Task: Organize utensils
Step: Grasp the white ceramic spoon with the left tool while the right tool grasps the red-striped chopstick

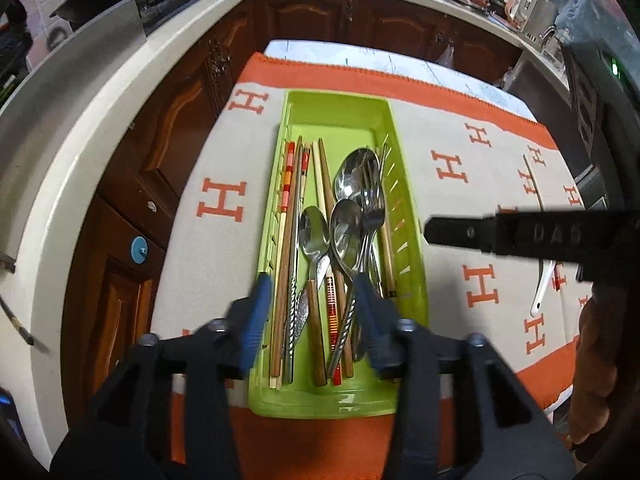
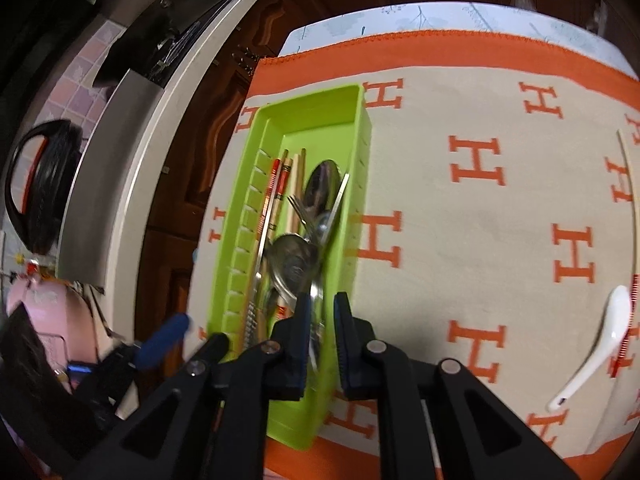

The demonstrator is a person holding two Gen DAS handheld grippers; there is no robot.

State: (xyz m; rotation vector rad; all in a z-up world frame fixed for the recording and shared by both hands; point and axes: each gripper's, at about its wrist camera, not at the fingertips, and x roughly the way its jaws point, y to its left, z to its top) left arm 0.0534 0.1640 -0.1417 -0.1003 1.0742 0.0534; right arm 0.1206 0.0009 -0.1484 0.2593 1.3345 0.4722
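Long lime-green plastic utensil tray (image 1: 412, 248) lies lengthwise on the orange-and-cream H-patterned cloth (image 1: 216, 240) covering the desk, close to the desk's left edge. Inside it: wooden and striped chopsticks (image 1: 286, 240) along the left wall, steel spoons (image 1: 348, 224) and a steel fork (image 1: 372, 200) piled toward the right wall. Still loose near the desk's right edge: a white ceramic soup spoon (image 2: 596, 348), a striped red chopstick (image 2: 626, 320) just beside it, and a pale thin chopstick (image 2: 632, 184) farther back. Left hand-held gripper (image 1: 312, 308) hovers over the tray's near end, jaws wide and empty, blue pads (image 1: 260, 304) spanning most of the tray width. Right hand-held gripper (image 2: 322, 328) sits at the tray's right wall near its near end, jaws at a narrow gap with nothing between them; the view is motion-blurred. Judgement: the step in hand is fetching the remaining loose pieces. To do it well, swing the right gripper to the right edge, open it wider, and take the soup spoon across its handle rather than its bowl, low to the cloth. Glazed ceramic may slip, so close squarely. Take the chopsticks singly and lay them parallel to those in the tray.
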